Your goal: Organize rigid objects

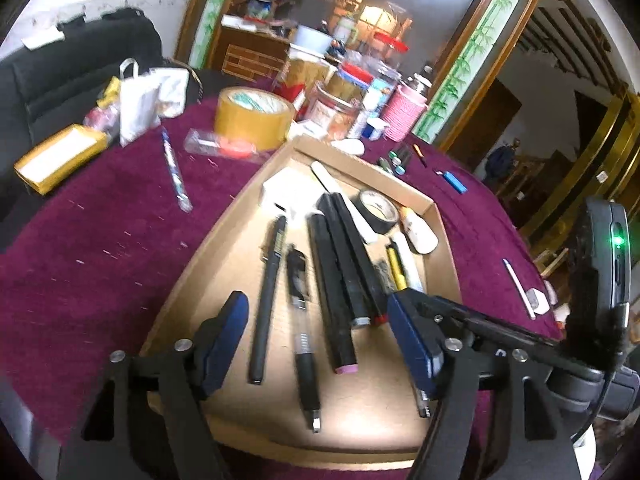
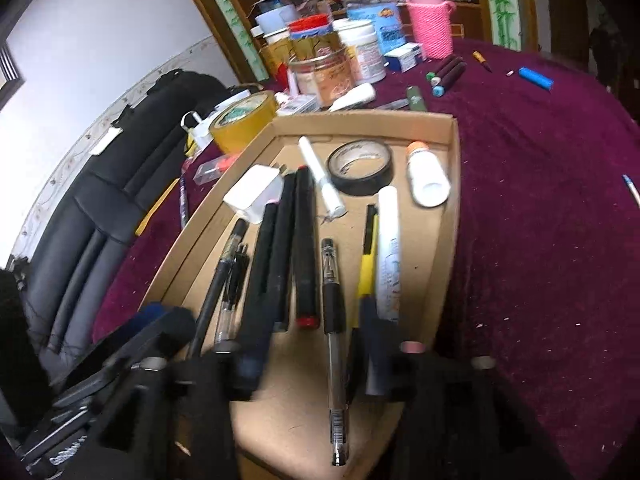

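Observation:
A shallow cardboard tray (image 1: 436, 208) (image 2: 454, 160) on the purple cloth holds several pens and markers, a black tape roll (image 2: 360, 166), a white bottle (image 2: 428, 178) and a white charger (image 2: 254, 192). My left gripper (image 1: 318, 336) hovers open over the tray's near end. A black pen (image 1: 268, 300), a clear gel pen (image 1: 302, 332) and black markers (image 1: 336, 280) lie loose between its blue pads. My right gripper (image 2: 312, 360) is also open. Another clear gel pen (image 2: 334, 320) lies in the tray between its blurred fingers, apart from both. A yellow pen (image 2: 366, 272) lies beside it.
On the cloth outside the tray lie a yellow packing-tape roll (image 1: 252, 116), a striped pen (image 1: 174, 168), a blue lighter (image 1: 456, 182) and some markers (image 2: 448, 72). Jars and a pink knitted cup (image 2: 430, 24) crowd the far side. A black chair (image 2: 100, 208) stands left of the table.

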Tool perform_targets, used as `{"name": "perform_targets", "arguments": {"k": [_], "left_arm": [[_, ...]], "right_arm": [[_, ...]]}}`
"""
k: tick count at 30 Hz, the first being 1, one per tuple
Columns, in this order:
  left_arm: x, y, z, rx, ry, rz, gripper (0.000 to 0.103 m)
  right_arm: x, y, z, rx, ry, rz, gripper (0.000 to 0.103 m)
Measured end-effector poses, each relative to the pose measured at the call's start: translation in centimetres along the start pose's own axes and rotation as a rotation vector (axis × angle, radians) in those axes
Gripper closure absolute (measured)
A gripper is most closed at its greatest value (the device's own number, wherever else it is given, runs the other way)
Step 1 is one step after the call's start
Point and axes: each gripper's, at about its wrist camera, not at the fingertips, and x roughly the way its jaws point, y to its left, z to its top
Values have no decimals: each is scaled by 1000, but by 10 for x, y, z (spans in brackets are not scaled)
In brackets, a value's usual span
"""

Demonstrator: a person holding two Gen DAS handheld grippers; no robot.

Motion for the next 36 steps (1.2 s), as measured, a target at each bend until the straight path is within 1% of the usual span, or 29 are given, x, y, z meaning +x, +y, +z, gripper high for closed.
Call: {"name": "perform_targets", "arguments": {"k": [1, 5, 7, 8, 10, 14, 19, 23, 26, 36], "left_arm": [[-3, -1, 0, 8, -12, 18, 26], [-16, -5, 1, 48, -70, 90, 25], [-21, -9, 1, 70, -96, 120, 25], [-23, -10, 1, 76, -103, 127, 25], [-27, -12, 1, 86, -119, 147, 24], [-31, -16, 0, 102, -133, 178, 23], [-33, -18, -1, 102, -137, 202, 23], [-36, -21, -2, 107, -142, 213, 23], [-37, -24, -2, 116, -142, 220, 22], [-39, -41, -5, 151, -160, 251, 22]], "right_arm": [[-2, -1, 0, 1, -12, -3, 40], [-11, -1, 0, -10, -48, -11, 40], [-14, 0, -1, -16, -60, -15, 37], [-16, 0, -1, -18, -64, -16, 34], [-18, -1, -1, -15, -70, -14, 31], [-21, -4, -3, -11, -71, -17, 30], [-24, -7, -7, -17, -75, -16, 30], [-28, -4, -11, -39, -86, -27, 25], [-32, -4, -13, -47, -97, -29, 24], [-41, -16, -17, -50, -125, -40, 23]]}}
